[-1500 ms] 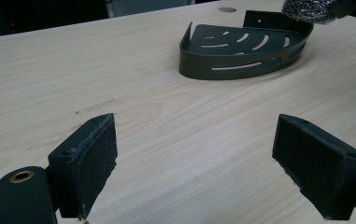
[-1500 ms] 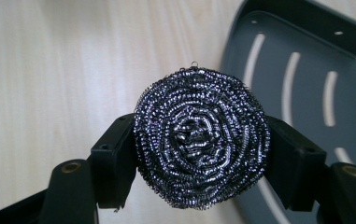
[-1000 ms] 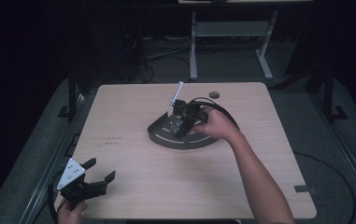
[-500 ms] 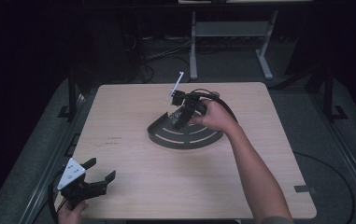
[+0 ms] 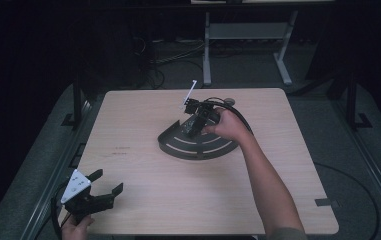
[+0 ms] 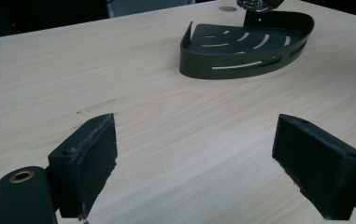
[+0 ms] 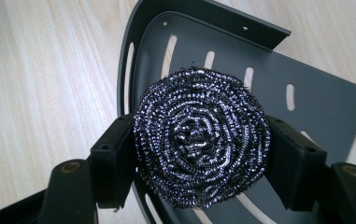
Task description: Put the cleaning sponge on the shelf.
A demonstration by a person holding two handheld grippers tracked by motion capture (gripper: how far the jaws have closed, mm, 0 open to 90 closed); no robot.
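Two black jaws of the right gripper (image 7: pixel 199 163) press in from either side on a round steel-wool scourer (image 7: pixel 200 140), a tight coil of shiny wire that bulges out between the pads and is clamped firmly there. Just under and behind the scourer lies a dark metal corner caddy (image 7: pixel 316 98), a quarter-round tray with slots cut in its floor and a low wall along its curved and straight edges; whether the scourer touches the caddy floor cannot be told. In the high view the right gripper (image 5: pixel 196 121) sits over the back part of the caddy (image 5: pixel 198 147), held by the person's right hand (image 5: pixel 228 125), whose forearm runs toward the near right edge of the tabletop (image 5: pixel 143 120). A thin white stick-like part (image 5: pixel 190 93) rises tilted just behind the caddy, beside the gripper. A small dark round mark (image 5: pixel 229 101) lies on the wood just beyond the caddy. Well away from the caddy, at the near left corner of the tabletop, the left gripper (image 5: pixel 98 192) rests in the person's left hand (image 5: pixel 75 227) with its jaws spread wide and nothing between them, a grey three-cornered plate (image 5: pixel 76 182) on top. In the left gripper view those jaws stand apart over bare wood, with the caddy (image 6: pixel 241 51) far ahead.
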